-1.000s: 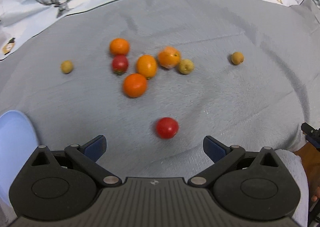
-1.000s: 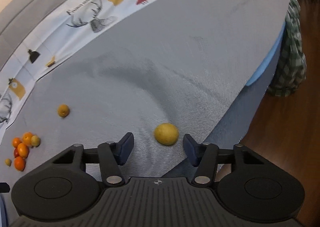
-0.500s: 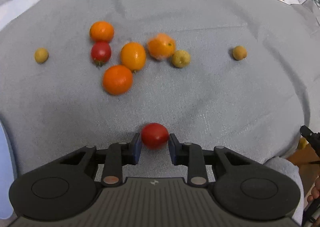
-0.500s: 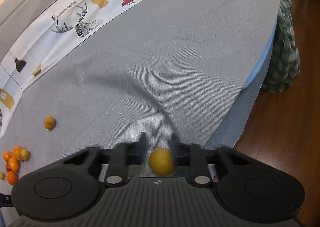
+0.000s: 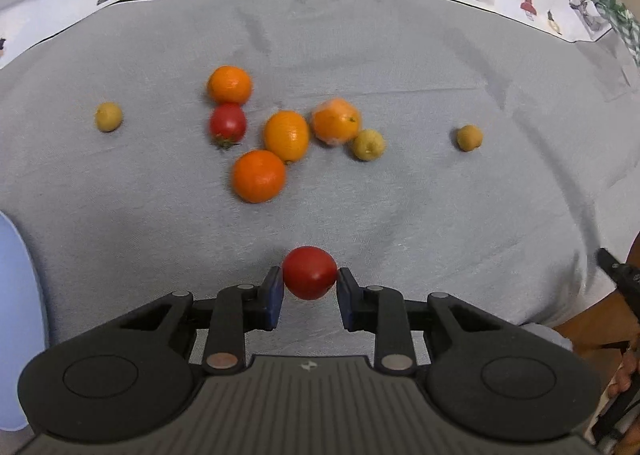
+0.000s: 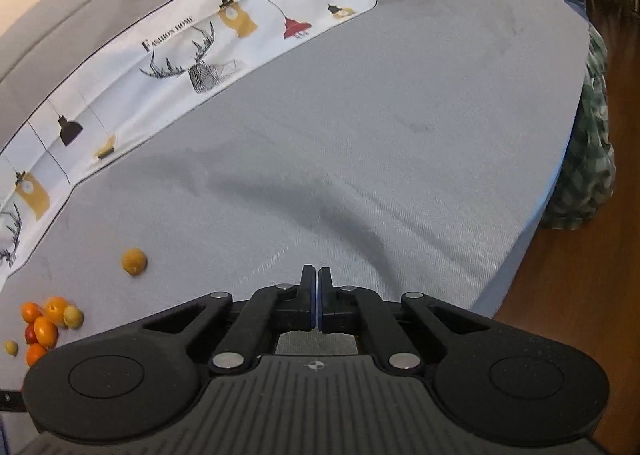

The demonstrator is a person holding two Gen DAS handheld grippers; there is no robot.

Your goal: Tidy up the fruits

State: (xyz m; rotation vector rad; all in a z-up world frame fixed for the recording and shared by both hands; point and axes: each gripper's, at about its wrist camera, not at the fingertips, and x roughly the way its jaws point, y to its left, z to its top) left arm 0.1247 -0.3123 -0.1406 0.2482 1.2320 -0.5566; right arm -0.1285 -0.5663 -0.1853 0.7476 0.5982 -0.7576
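Tomato (image 5: pixel 310 272) sits clamped between the left gripper's (image 5: pixel 310 287) jaws; right gripper's (image 6: pixel 316 287) jaws are pressed together, empty.

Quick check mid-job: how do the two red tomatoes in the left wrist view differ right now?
The near red tomato sits clamped between the left gripper pads; the far red tomato lies free on the grey cloth. The near one stands alone; the far one touches a round orange fruit in the cluster. The far one shows a green stem; the near one shows none. Both are red and glossy.
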